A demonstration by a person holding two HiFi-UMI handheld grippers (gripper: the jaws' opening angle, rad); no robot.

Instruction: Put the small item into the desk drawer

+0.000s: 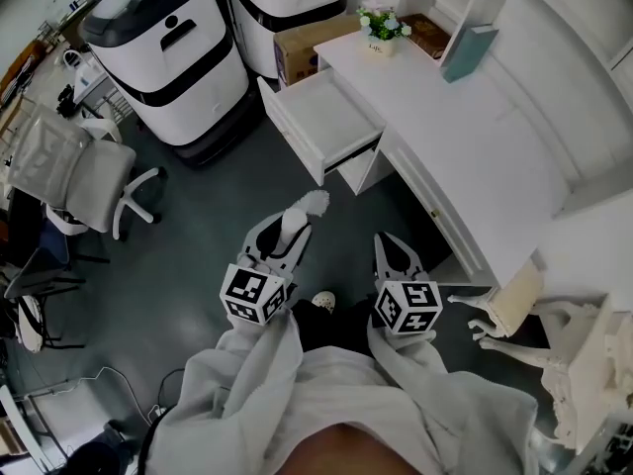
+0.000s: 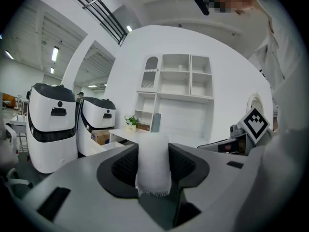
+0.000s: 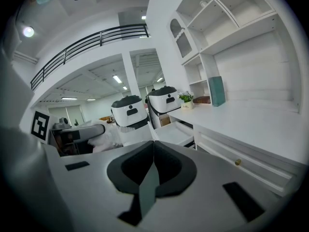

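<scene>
My left gripper (image 1: 294, 222) is shut on a small white fluffy roll (image 1: 307, 206), which stands up between the dark pads (image 2: 126, 166) in the left gripper view as a white roll (image 2: 153, 163). It hangs above the dark floor, short of the open desk drawer (image 1: 318, 119), also seen at the left of the white desk as a drawer (image 2: 116, 140). My right gripper (image 1: 394, 249) is shut with nothing in it, its jaws meeting edge to edge (image 3: 152, 166). The open drawer (image 3: 171, 133) lies ahead of it.
The white desk (image 1: 465, 117) carries a small flower pot (image 1: 381, 30), a teal book (image 1: 469, 51) and shelves. Two big white machines (image 1: 163, 52) stand left of the drawer, a cardboard box (image 1: 302, 49) between them and the desk. An office chair (image 1: 74, 171) is at left, a white ornate chair (image 1: 539, 330) at right.
</scene>
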